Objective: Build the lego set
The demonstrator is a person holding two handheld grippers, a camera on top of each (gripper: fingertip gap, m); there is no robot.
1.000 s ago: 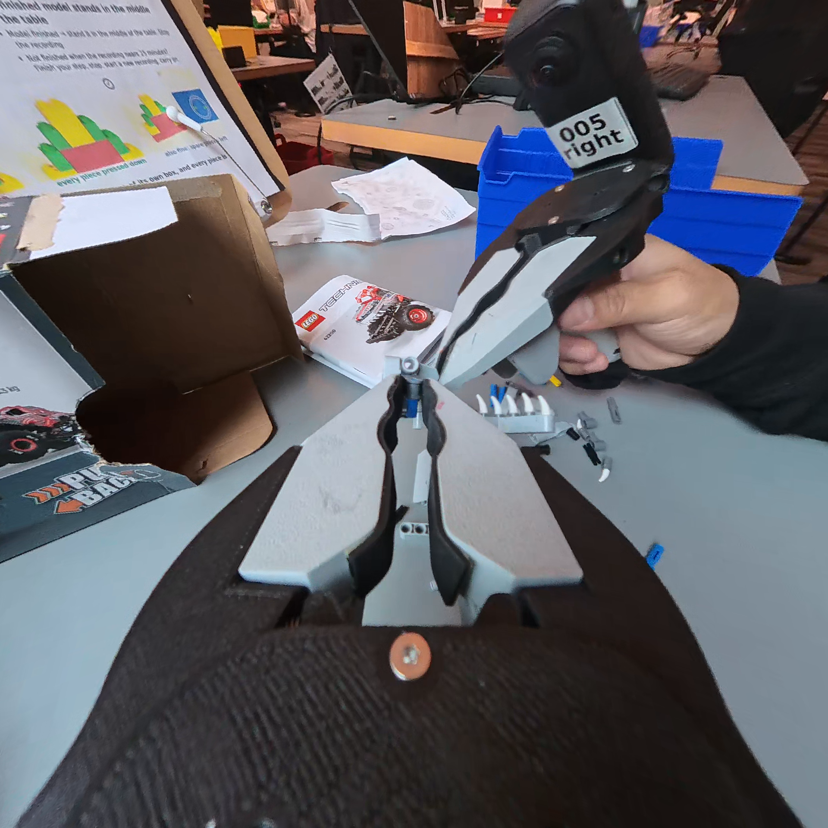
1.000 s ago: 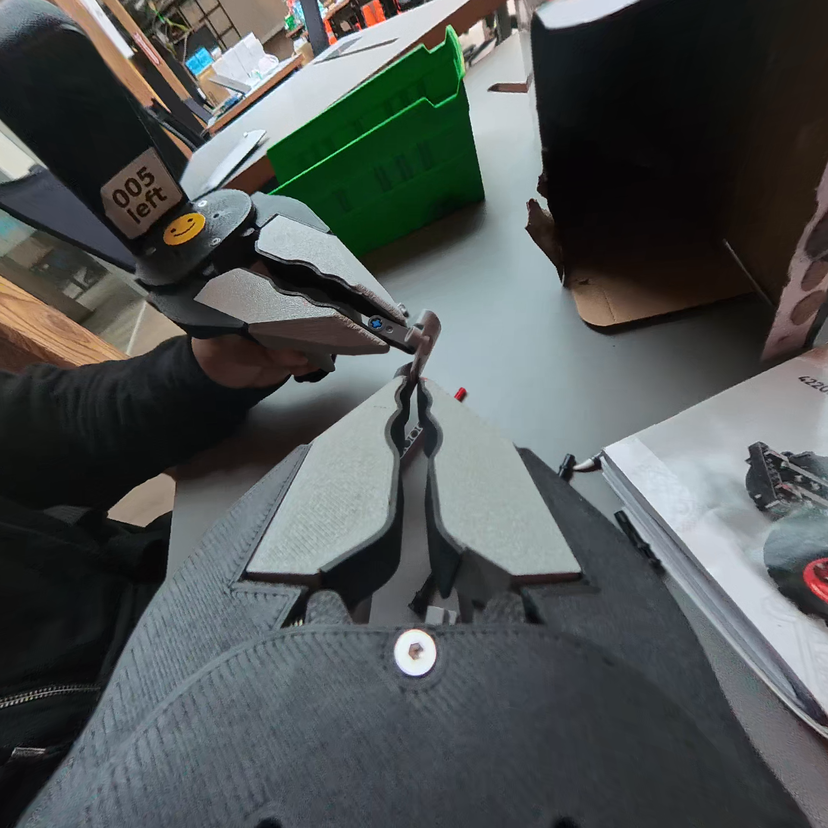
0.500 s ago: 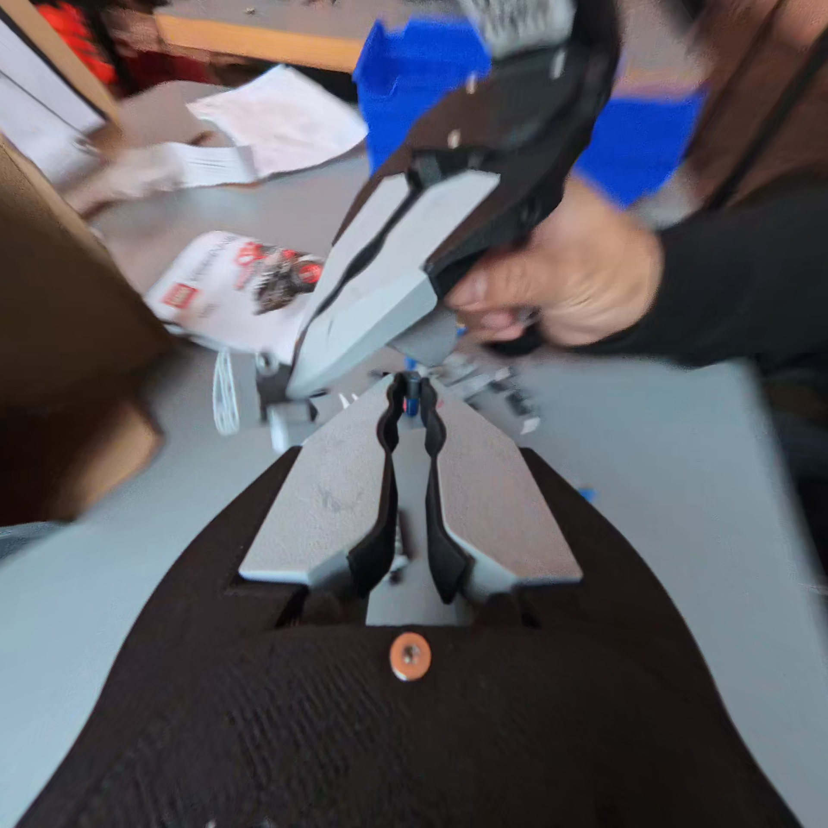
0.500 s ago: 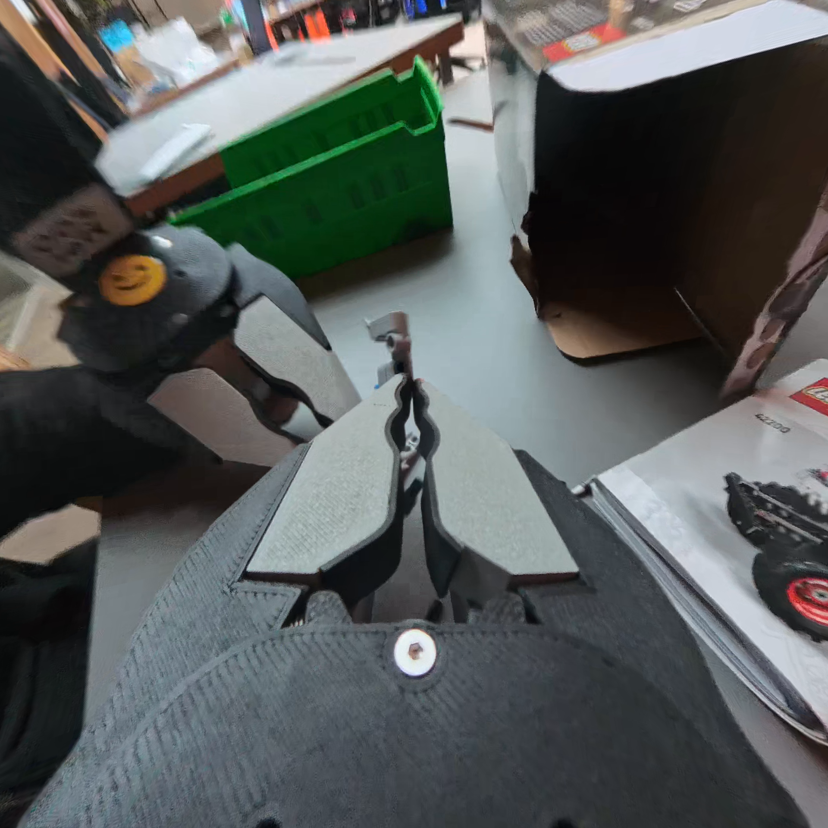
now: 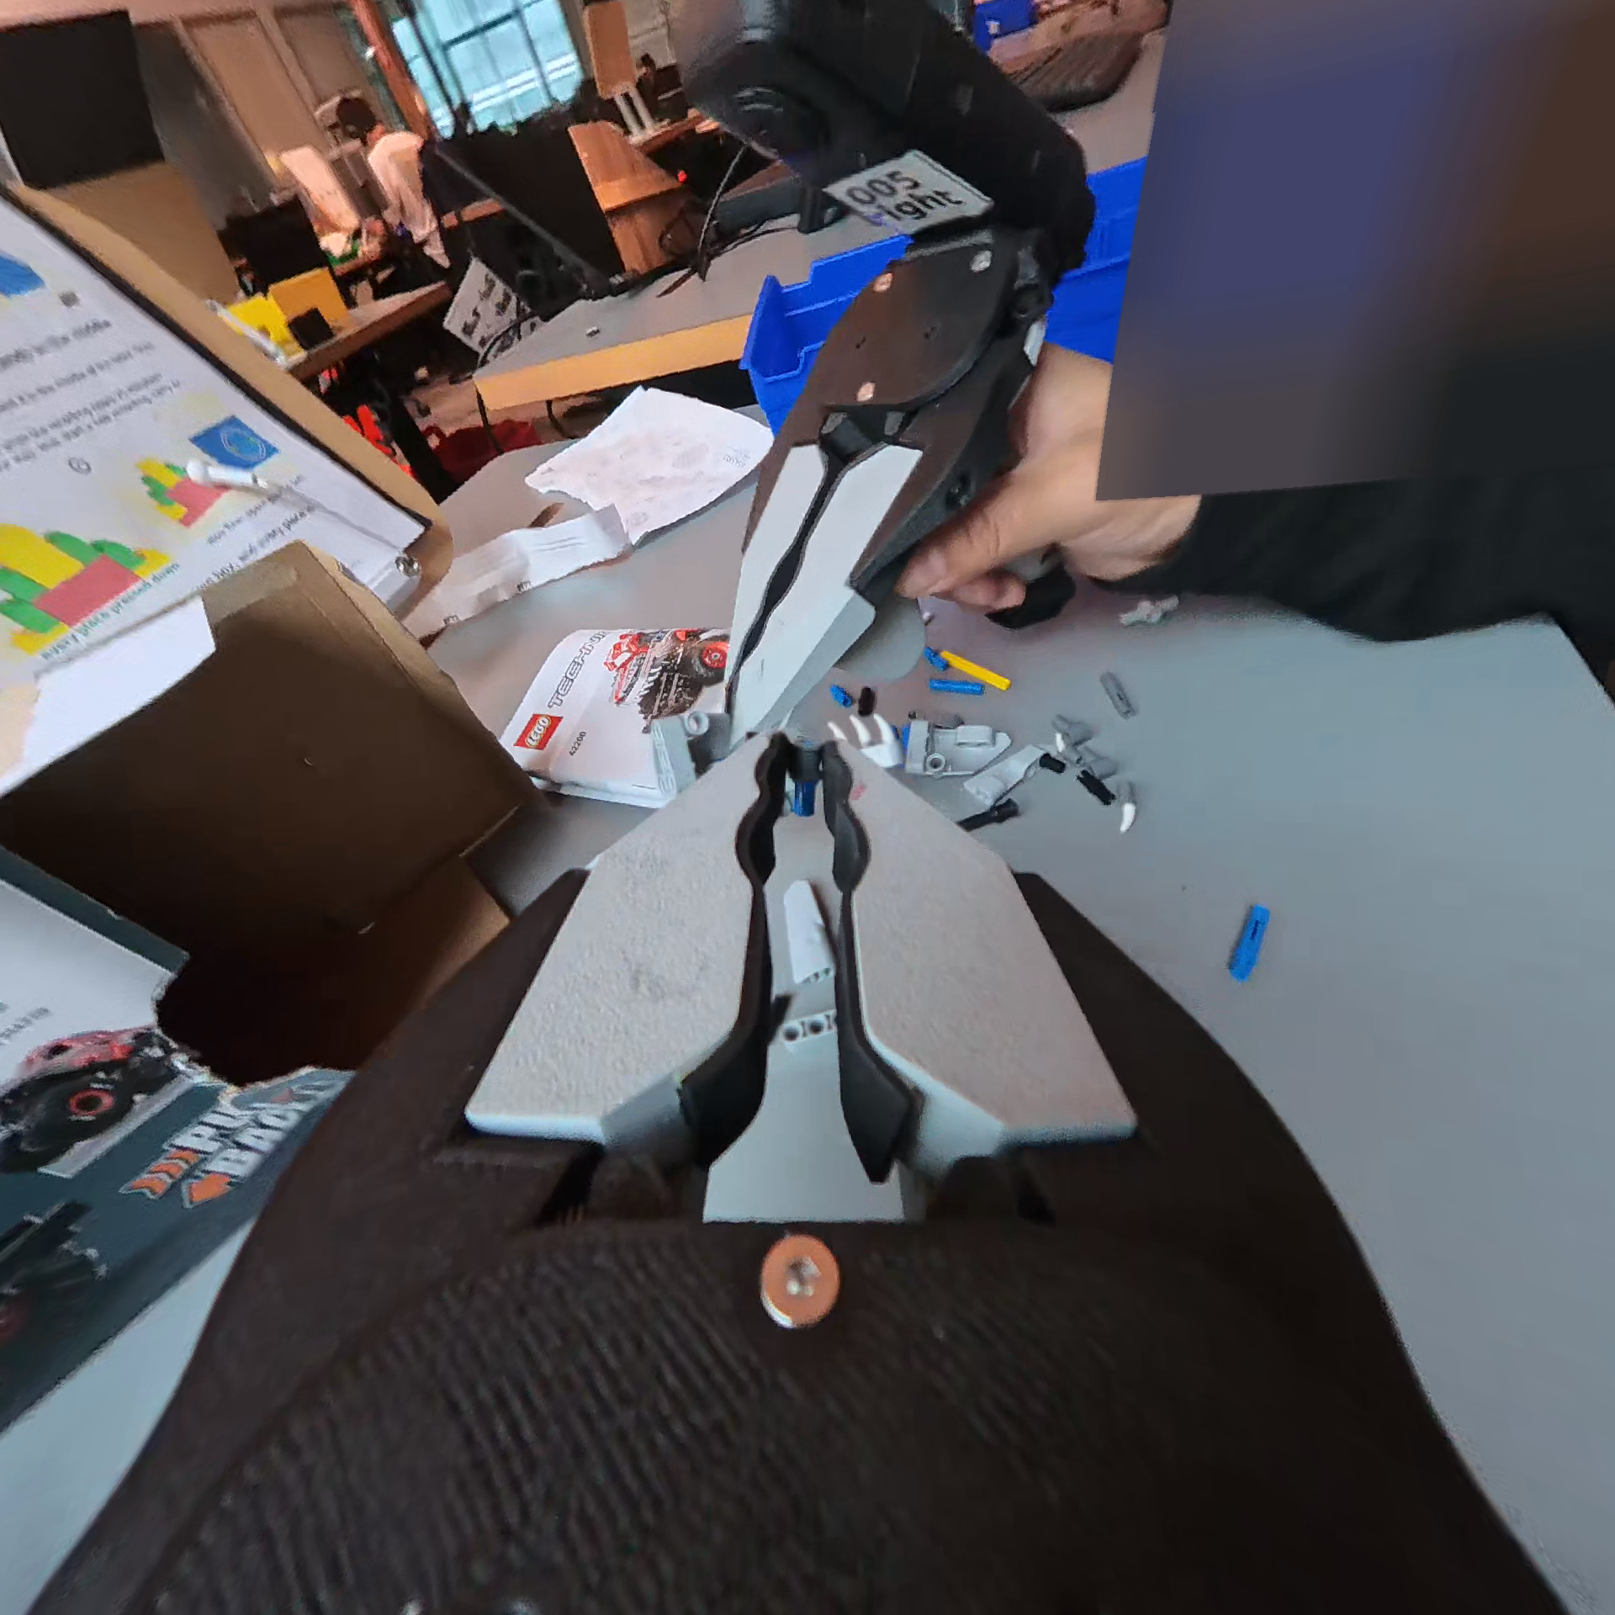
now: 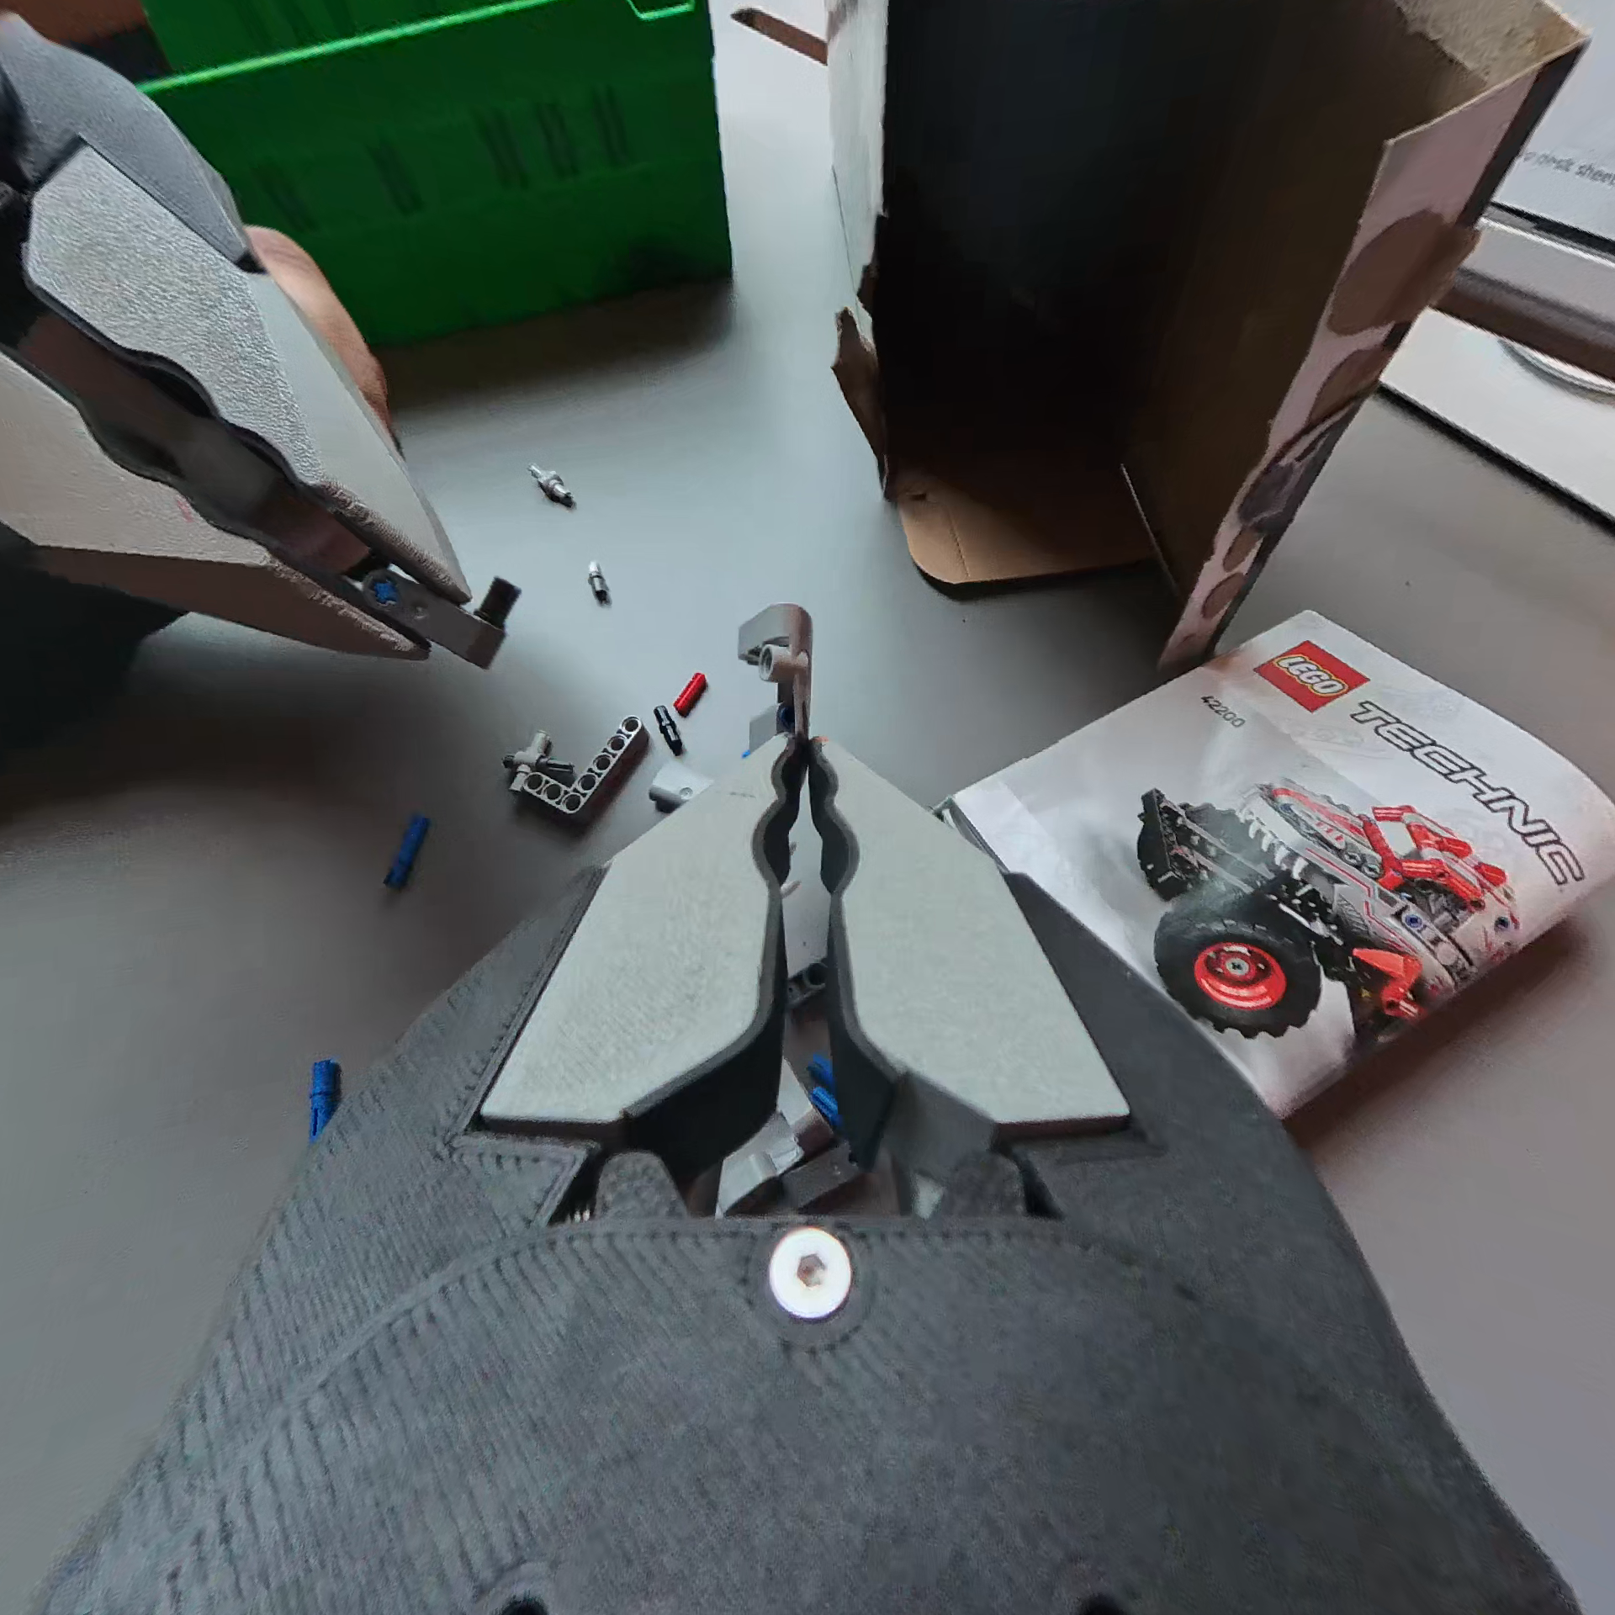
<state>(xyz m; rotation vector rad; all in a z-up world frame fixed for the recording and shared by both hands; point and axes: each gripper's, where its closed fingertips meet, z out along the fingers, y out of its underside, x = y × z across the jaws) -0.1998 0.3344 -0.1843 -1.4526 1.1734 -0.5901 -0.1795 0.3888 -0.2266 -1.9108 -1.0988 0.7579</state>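
The left gripper is clamped on a small grey beam with a blue pin; in its own view the fingers hide most of the piece. The right gripper pinches a thin grey bent part, whose lower end is hidden. Loose pieces lie on the grey table near the booklet.

Black ribbed gripper body, grey wedge jaws, silver screw, black sleeve

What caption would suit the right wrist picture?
Right hand-held gripper pinching a grey Lego part, left hand-held gripper holding another, loose pieces and booklet on the table.
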